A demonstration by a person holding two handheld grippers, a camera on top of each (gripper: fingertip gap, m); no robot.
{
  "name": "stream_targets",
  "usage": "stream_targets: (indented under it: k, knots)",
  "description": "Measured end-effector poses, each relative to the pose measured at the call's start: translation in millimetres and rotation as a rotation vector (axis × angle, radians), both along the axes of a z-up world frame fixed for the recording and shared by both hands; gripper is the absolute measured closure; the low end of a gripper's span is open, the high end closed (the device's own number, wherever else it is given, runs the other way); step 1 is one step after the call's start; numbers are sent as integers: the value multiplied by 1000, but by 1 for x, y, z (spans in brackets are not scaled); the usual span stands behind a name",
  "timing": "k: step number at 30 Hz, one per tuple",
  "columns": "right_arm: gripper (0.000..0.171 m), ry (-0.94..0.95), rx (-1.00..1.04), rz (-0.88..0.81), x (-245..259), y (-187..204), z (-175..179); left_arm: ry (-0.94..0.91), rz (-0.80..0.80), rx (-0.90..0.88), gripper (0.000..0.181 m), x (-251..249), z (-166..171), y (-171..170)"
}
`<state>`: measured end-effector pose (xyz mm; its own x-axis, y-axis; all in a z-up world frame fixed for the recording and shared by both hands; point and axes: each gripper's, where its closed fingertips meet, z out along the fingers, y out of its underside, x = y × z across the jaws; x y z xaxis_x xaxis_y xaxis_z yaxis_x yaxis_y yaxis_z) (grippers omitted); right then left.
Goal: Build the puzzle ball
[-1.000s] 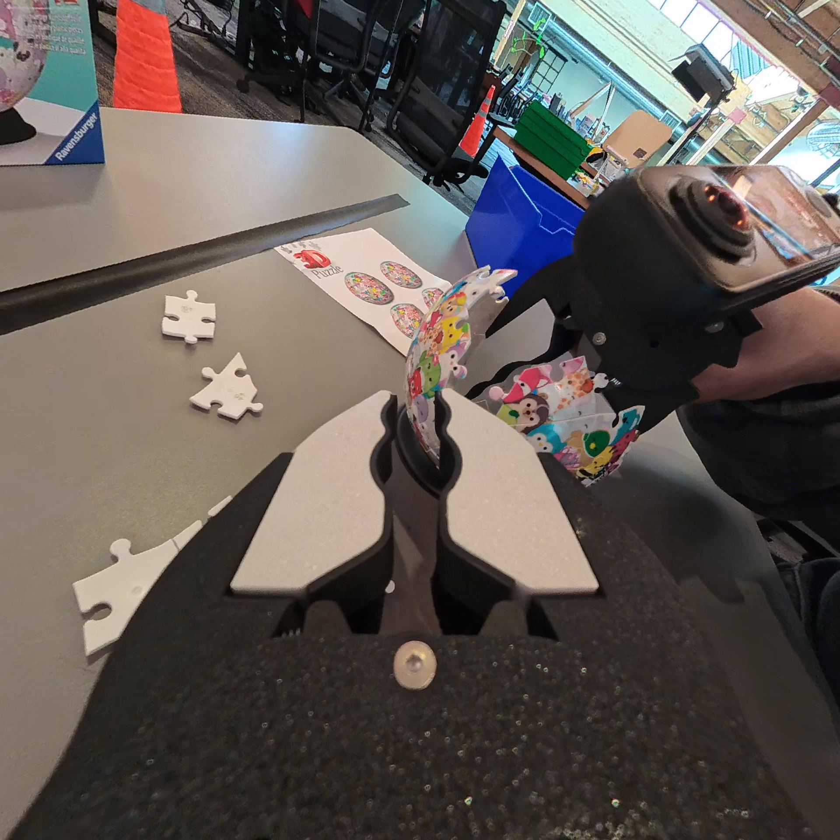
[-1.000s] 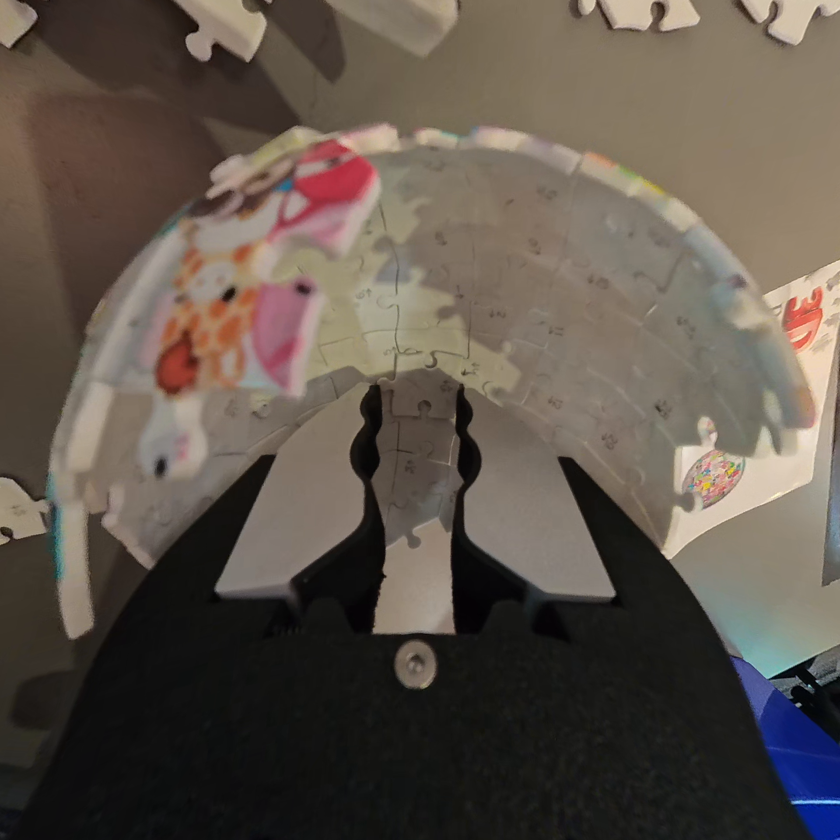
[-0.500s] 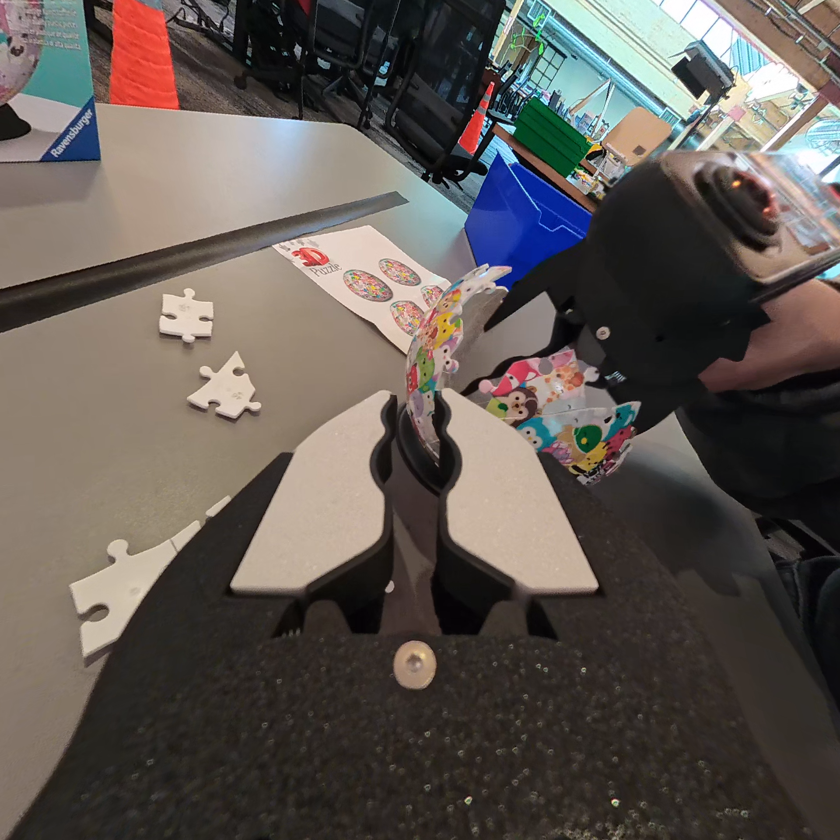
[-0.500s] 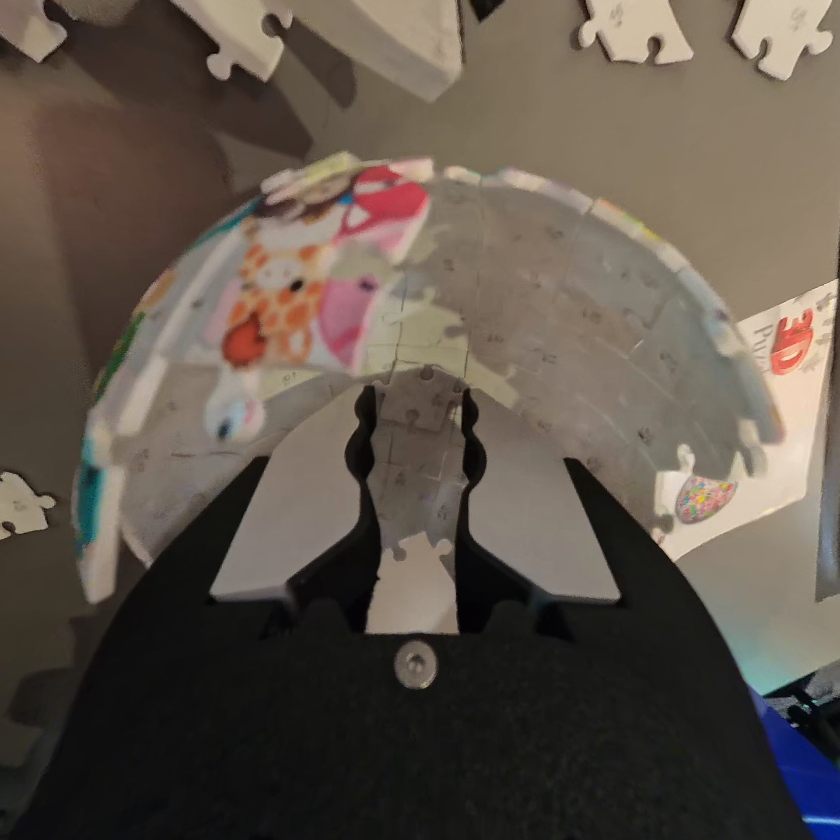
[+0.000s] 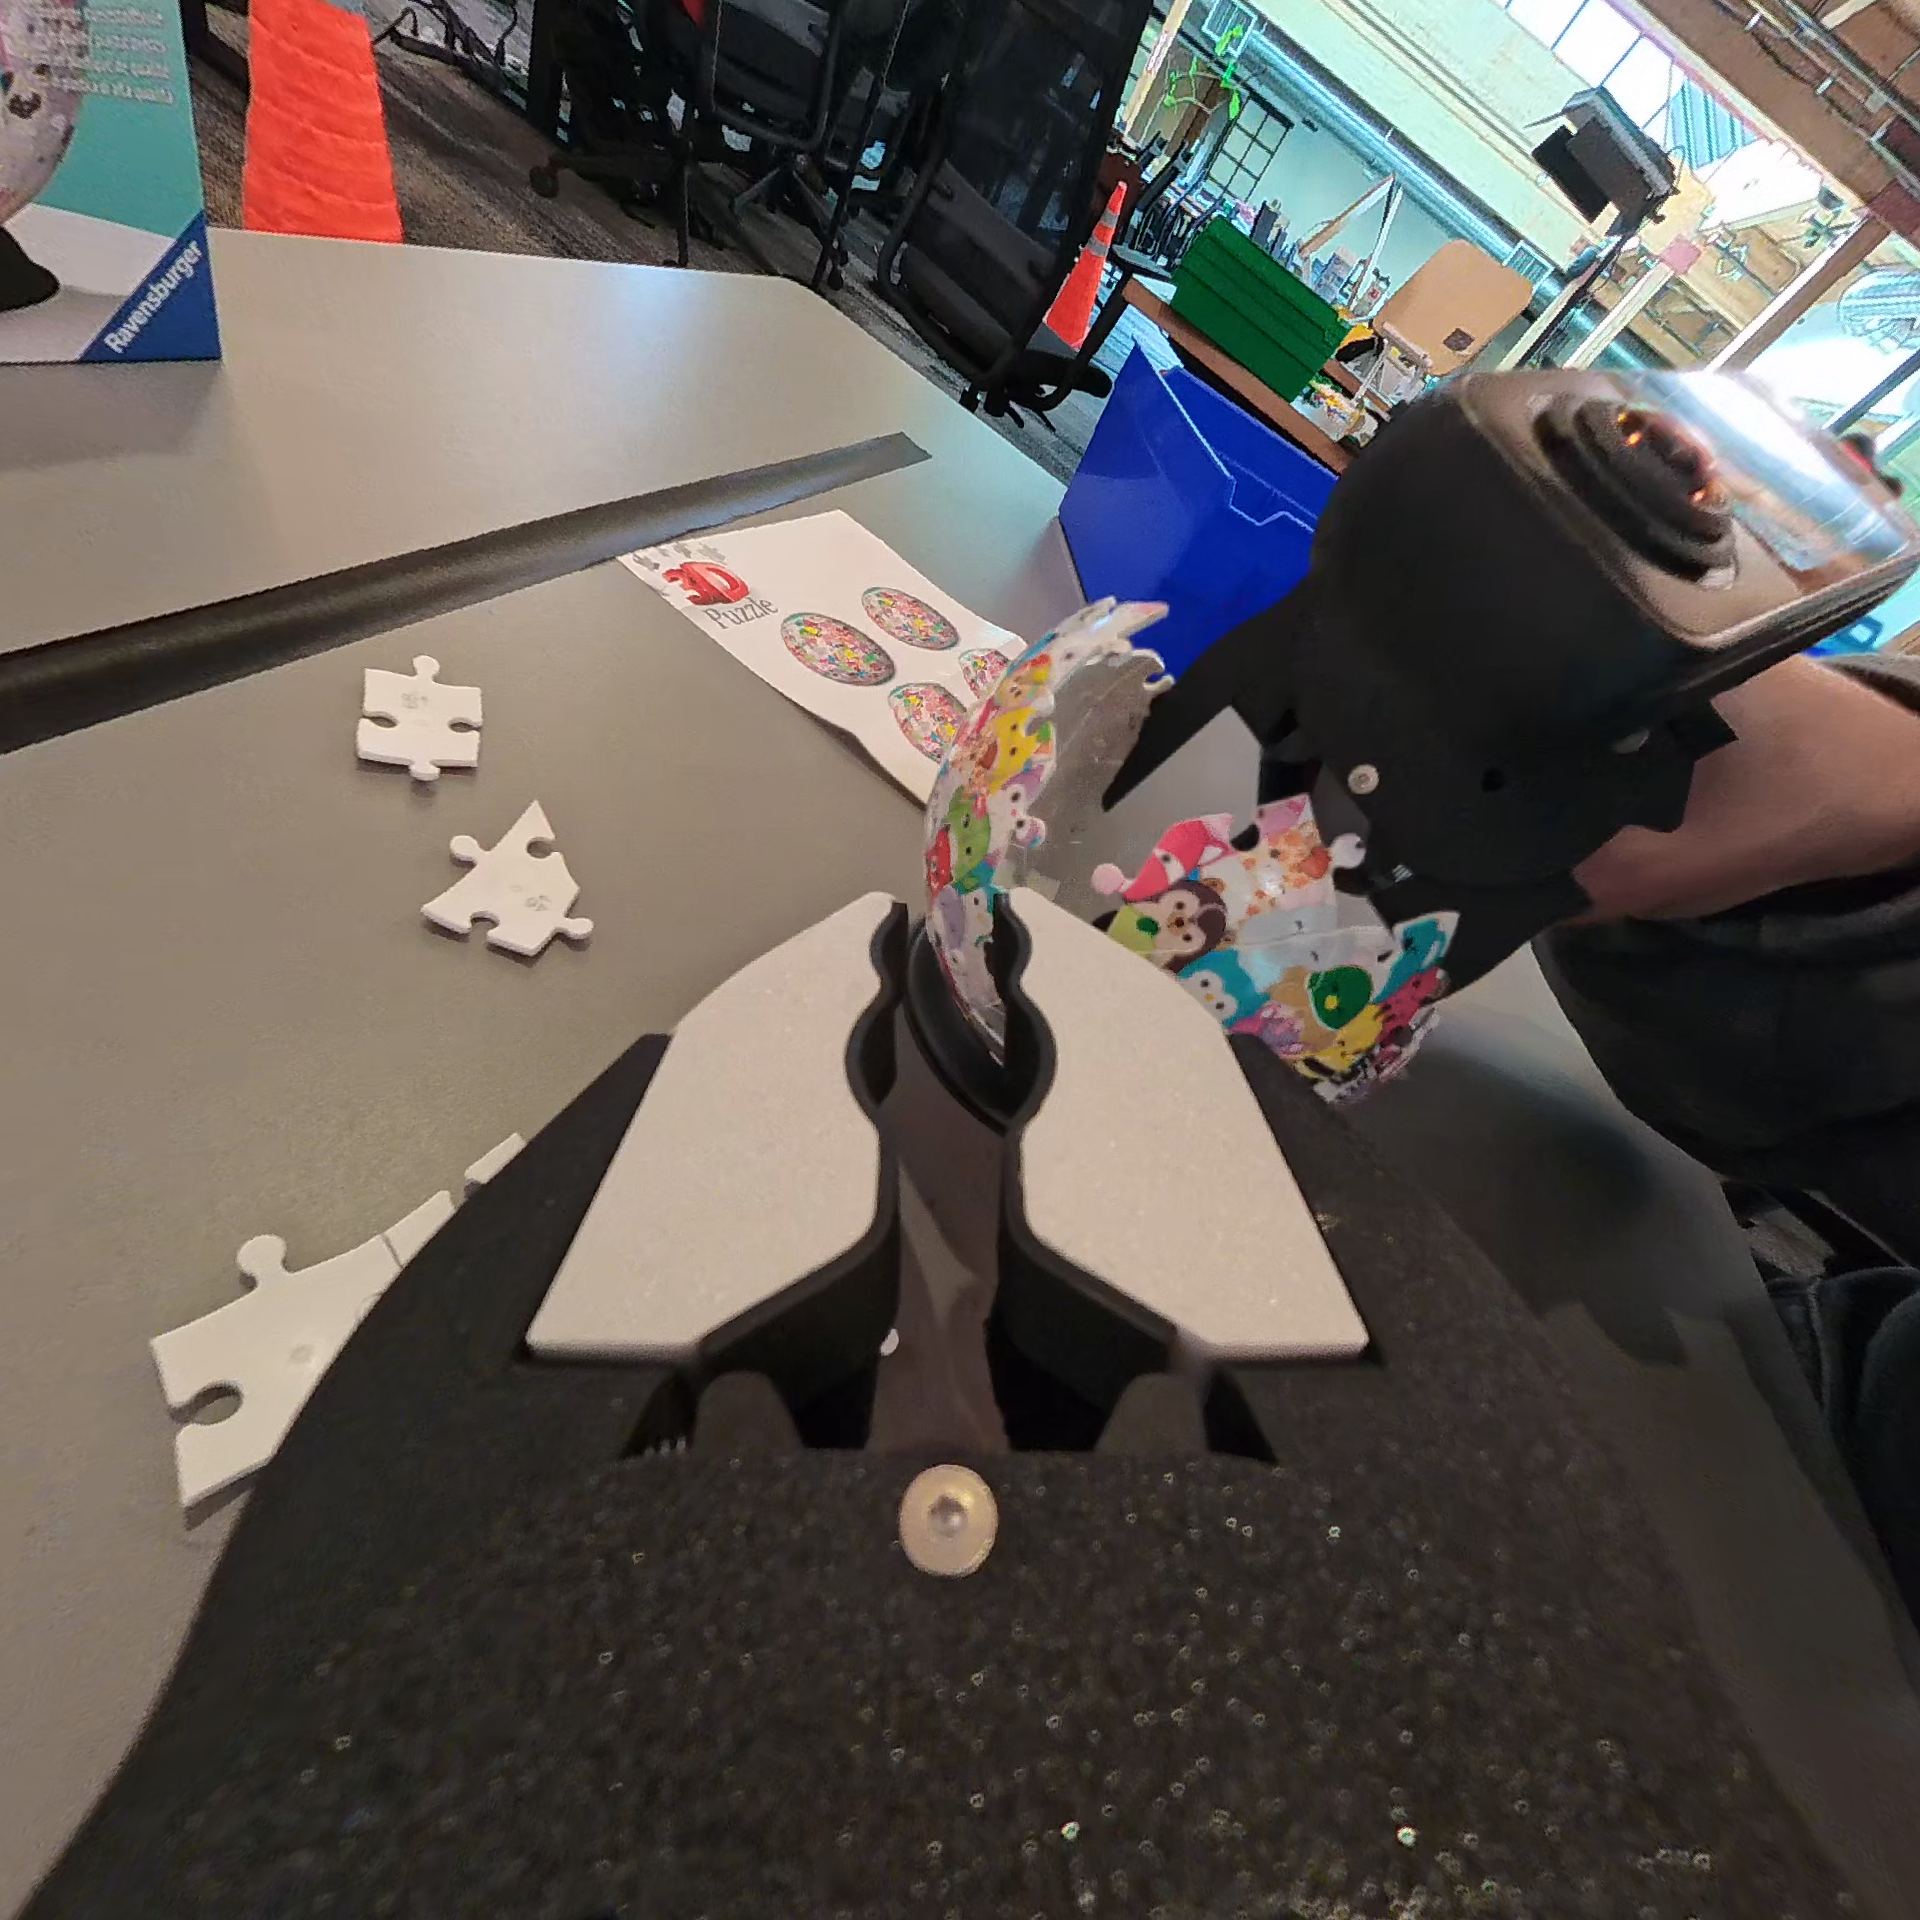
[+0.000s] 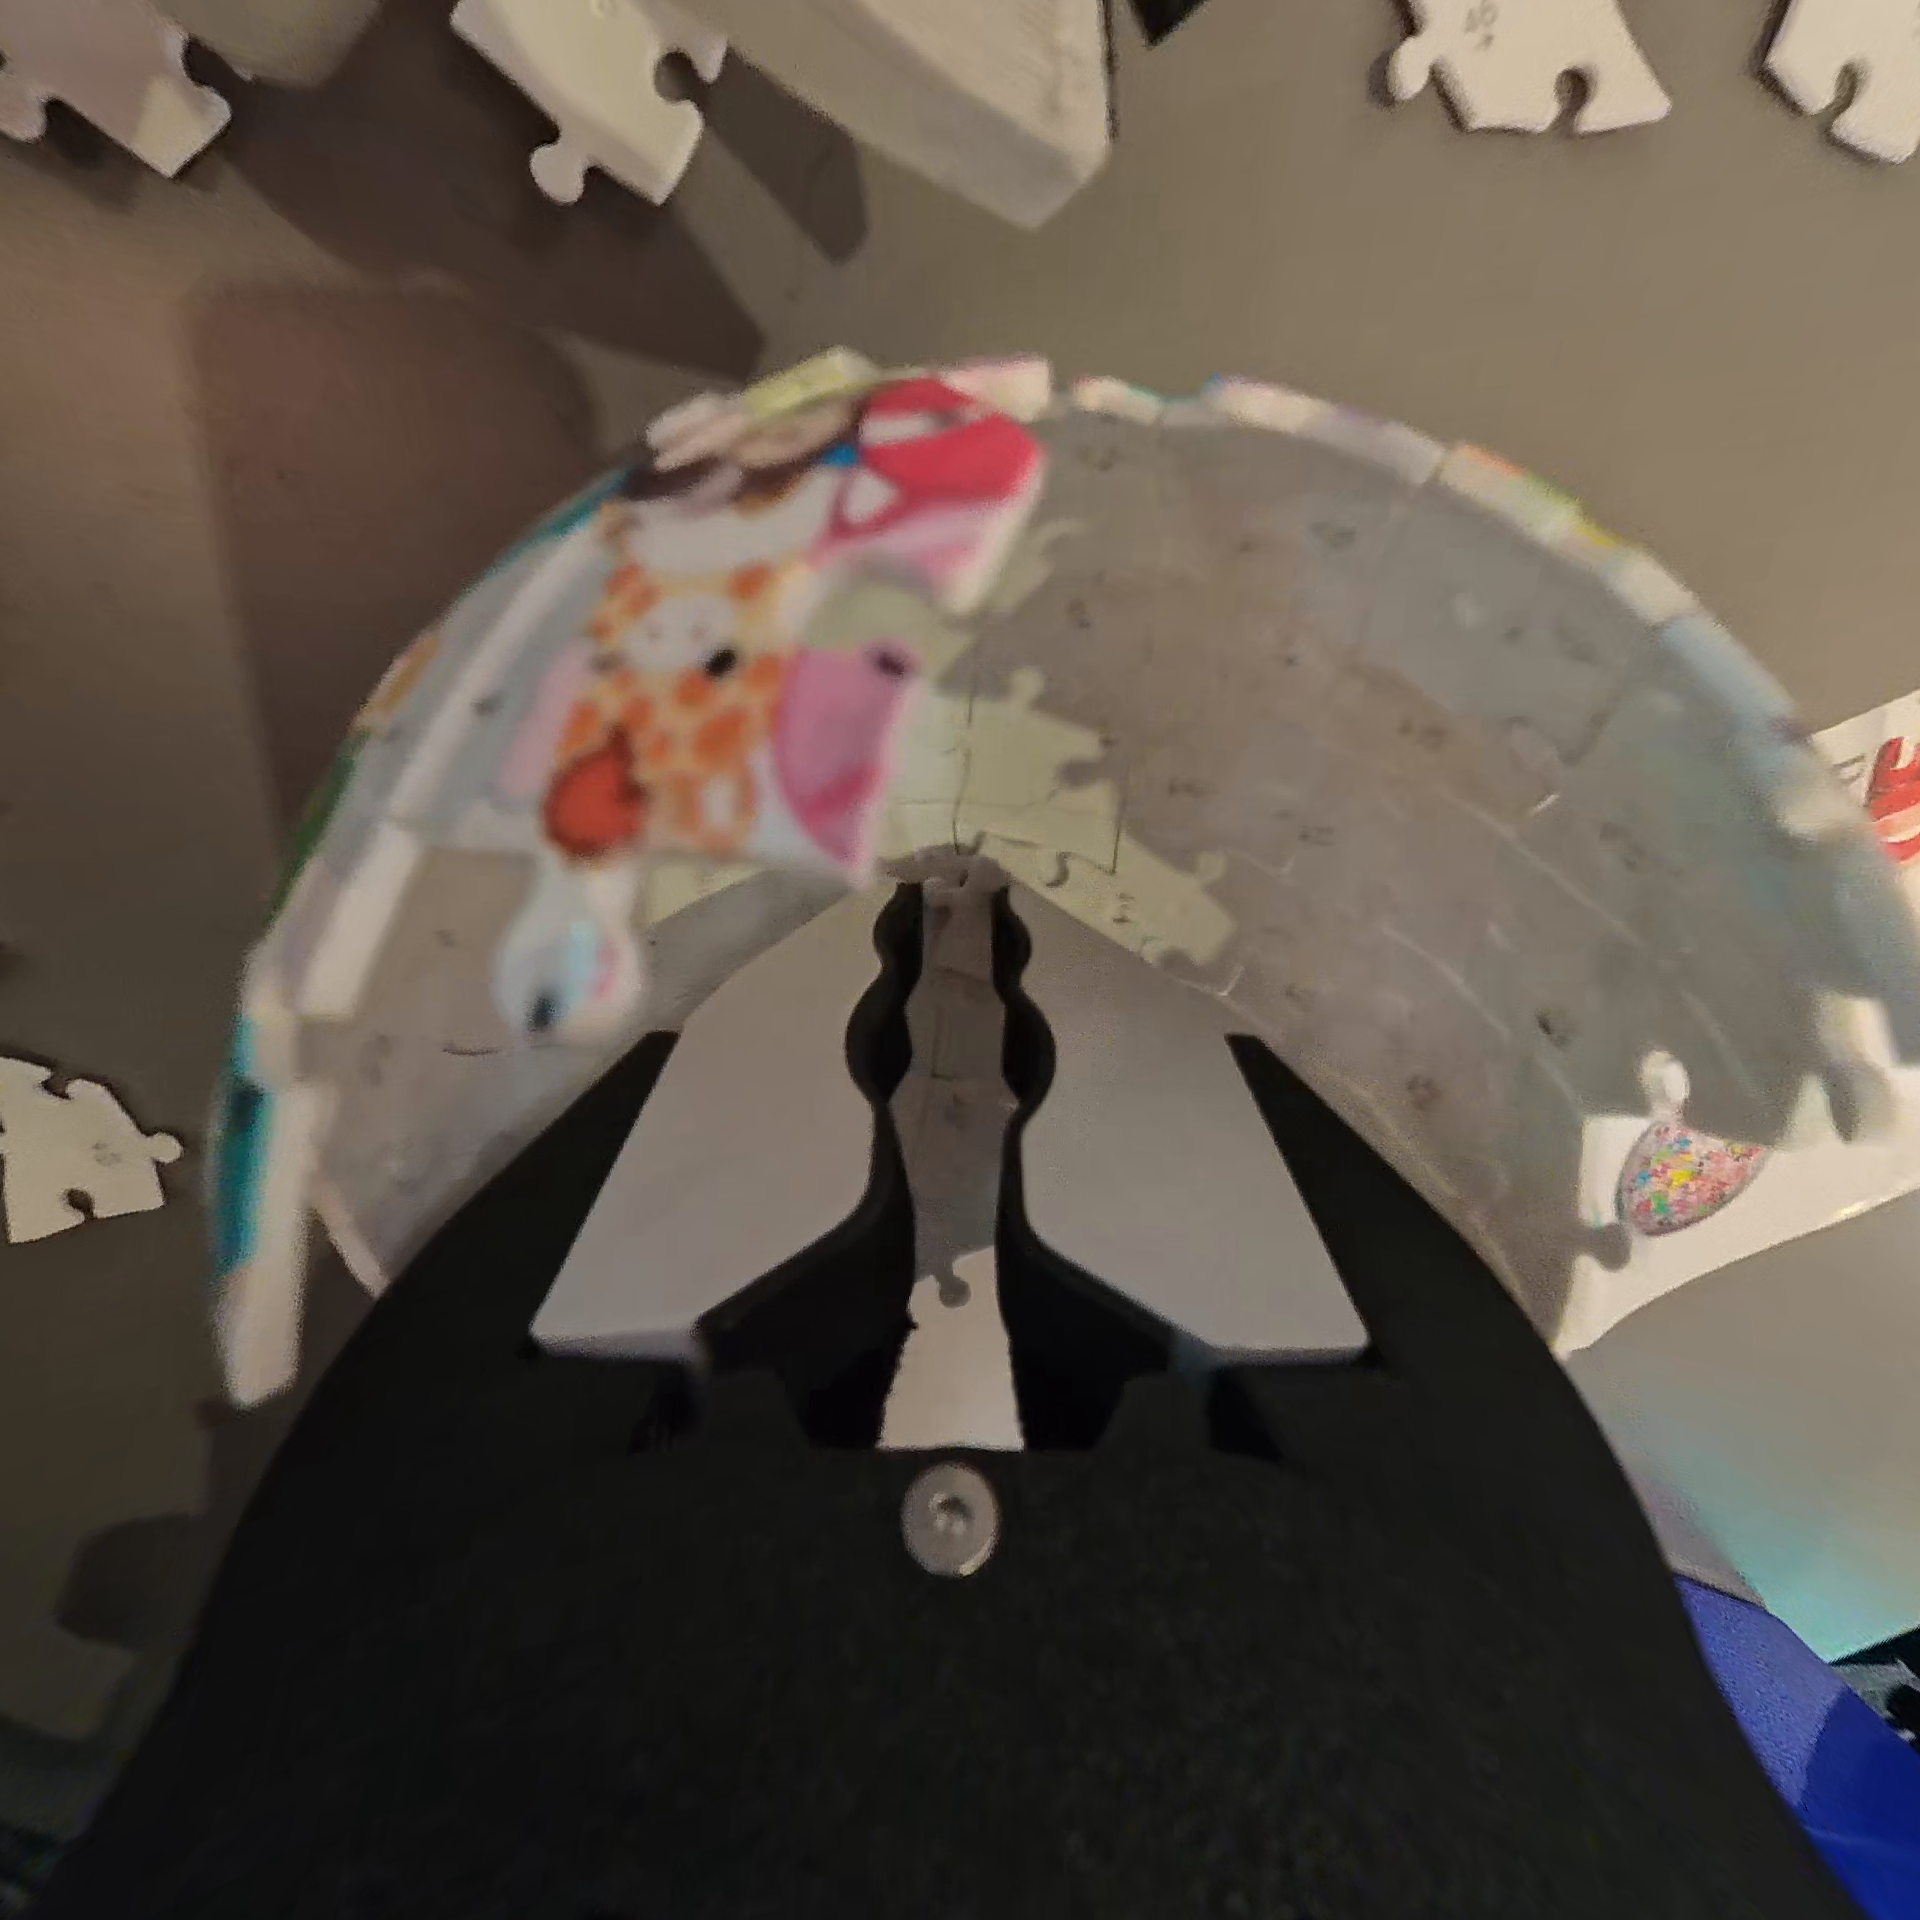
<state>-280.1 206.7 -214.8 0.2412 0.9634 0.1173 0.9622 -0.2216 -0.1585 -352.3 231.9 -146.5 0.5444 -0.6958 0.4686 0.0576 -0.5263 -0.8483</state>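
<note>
Puzzle box: far left corner of grey worktop.
Loose white puzzle pieces: left, face down, near dark strip.
Left gripper: jaws nearly closed, pinching curved shell section at lower edge, held upright above worktop.
Instruction sheet: flat beyond shell.
Right gripper: jaws narrowly parted, clamped on second curved section, just right of first.
Blue bin: far right.

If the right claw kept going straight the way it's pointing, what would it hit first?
The right claw, shut on a puzzle section, points into the grey inner side of the curved shell held by the left claw. It would likely meet that first; depth is unclear.
</note>
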Motion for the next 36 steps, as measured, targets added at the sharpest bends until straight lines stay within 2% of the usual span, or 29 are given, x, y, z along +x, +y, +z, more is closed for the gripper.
stream_targets:
  k: [2,5,9,16,18,31,36]
  knots:
    - [157,-7,19,4,0,0,0,-1,0,-1,166,0,0,0]
    - [140,-34,76,5,4,7,4,0,-1,-1,166,0,0,0]
    - [132,-16,64,-13,-1,7,4,0,-4,-3,166,0,0,0]
    - [134,5,43,-58,-1,10,2,0,-5,-3,166,1,0,0]
    - [145,1,45,-57,2,9,1,0,-5,-3,166,1,0,0]
    - [146,-6,79,-42,4,10,2,0,-4,-3,167,0,0,0]
    - [145,62,94,-37,-1,7,21,0,-4,-3,166,0,0,0]
